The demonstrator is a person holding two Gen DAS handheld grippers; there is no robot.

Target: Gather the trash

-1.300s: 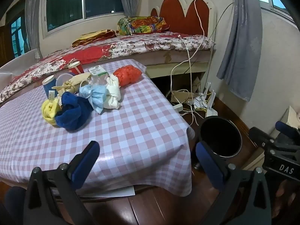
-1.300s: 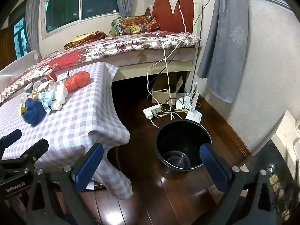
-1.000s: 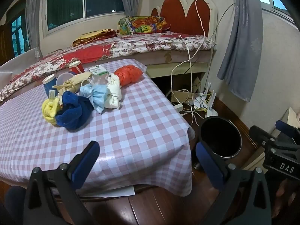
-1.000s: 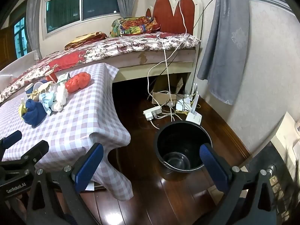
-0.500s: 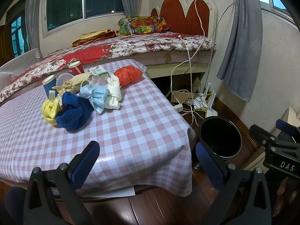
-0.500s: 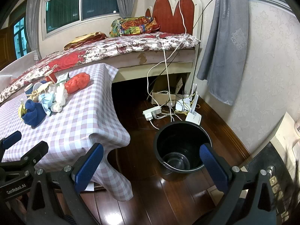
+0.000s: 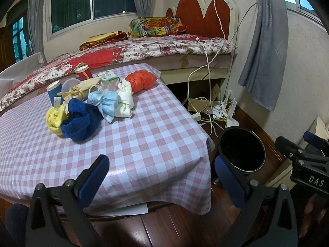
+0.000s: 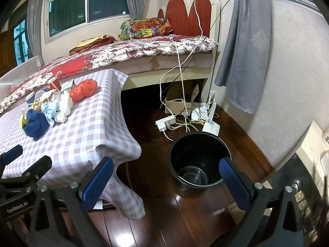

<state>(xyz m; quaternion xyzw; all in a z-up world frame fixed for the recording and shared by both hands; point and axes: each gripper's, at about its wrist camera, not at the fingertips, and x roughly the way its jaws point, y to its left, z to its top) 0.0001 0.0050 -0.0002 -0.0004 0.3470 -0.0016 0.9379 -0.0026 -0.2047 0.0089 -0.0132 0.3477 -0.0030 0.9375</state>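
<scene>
Checked table [image 7: 144, 144] with trash pile [image 7: 92, 105], black bin [image 8: 197, 160], both grippers [image 7: 160, 177] [image 8: 164, 177] wide, holding nothing

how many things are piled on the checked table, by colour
red/orange: 2, the orange-red bag and red cup
blue: 3, the dark blue cloth, light blue mask, blue cup
yellow: 1, yellow cloth
white/beige: 3, white bag, beige bag, white-green box
total: 9
</scene>
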